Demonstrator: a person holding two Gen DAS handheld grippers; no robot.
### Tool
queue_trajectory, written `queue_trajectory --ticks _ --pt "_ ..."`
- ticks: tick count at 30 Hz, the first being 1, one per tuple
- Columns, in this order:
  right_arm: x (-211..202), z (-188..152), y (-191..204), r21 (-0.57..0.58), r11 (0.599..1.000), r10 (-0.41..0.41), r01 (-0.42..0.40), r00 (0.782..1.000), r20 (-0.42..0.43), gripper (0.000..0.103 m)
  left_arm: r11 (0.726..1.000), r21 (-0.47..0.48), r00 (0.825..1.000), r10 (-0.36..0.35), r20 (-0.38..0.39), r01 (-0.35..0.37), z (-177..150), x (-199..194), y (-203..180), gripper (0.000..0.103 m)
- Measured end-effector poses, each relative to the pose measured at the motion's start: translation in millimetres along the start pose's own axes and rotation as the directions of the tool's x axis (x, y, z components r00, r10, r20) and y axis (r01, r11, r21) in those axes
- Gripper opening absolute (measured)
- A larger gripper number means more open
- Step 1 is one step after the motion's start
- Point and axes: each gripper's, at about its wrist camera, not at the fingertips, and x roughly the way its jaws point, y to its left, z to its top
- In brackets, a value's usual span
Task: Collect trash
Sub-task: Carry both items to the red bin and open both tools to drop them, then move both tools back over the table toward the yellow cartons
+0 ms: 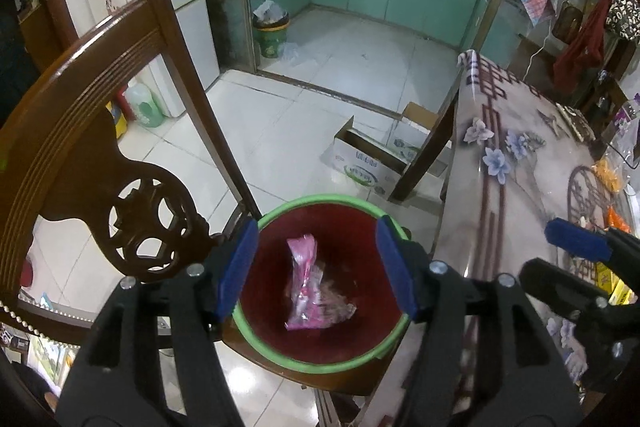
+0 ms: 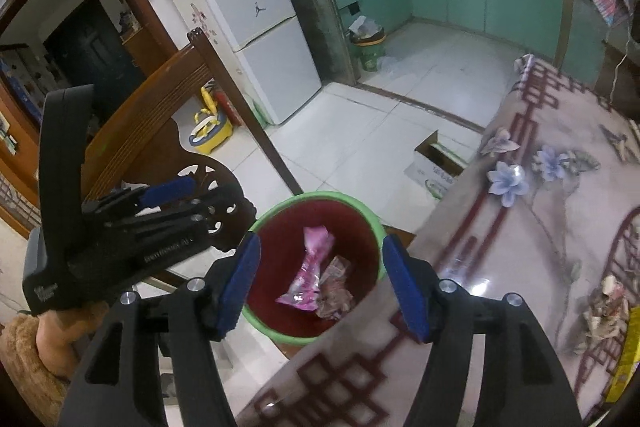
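A green-rimmed red bin [image 1: 280, 357] stands on a wooden chair seat beside the table; it also shows in the right wrist view [image 2: 276, 335]. Inside lie a pink plastic wrapper [image 1: 303, 259] [image 2: 310, 269] and a clear crumpled wrapper [image 1: 338, 307] [image 2: 334, 291]. My left gripper [image 1: 318, 265] is open and empty, directly above the bin. My right gripper [image 2: 320, 281] is open and empty, above the bin's right side at the table edge. Crumpled paper scraps [image 2: 606, 311] lie on the table to the right.
The wooden chair back [image 1: 80, 99] rises left of the bin. The table with a flowered cloth [image 1: 516, 163] [image 2: 540, 227] is on the right, with orange wrappers [image 1: 610, 173] on it. An open cardboard box [image 1: 372, 155] sits on the tiled floor. A fridge [image 2: 248, 19] stands behind.
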Motion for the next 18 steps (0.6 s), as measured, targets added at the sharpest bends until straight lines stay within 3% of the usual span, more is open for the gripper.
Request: queue_trajectory --ticks 7,18 --pt "-36 -13 -6 0.028 0.998 -0.049 0.048 0.997 0.053 0.063 0.999 0.004 0.999 -0.032 0.034 0.032 -7 -20 -10 0.059" --pt "-74 -40 -27 0.121 0.987 -0.116 0.105 0.989 0.089 0.065 0.993 0.084 0.996 -0.081 0.040 0.078 -22 -37 -49 0.059"
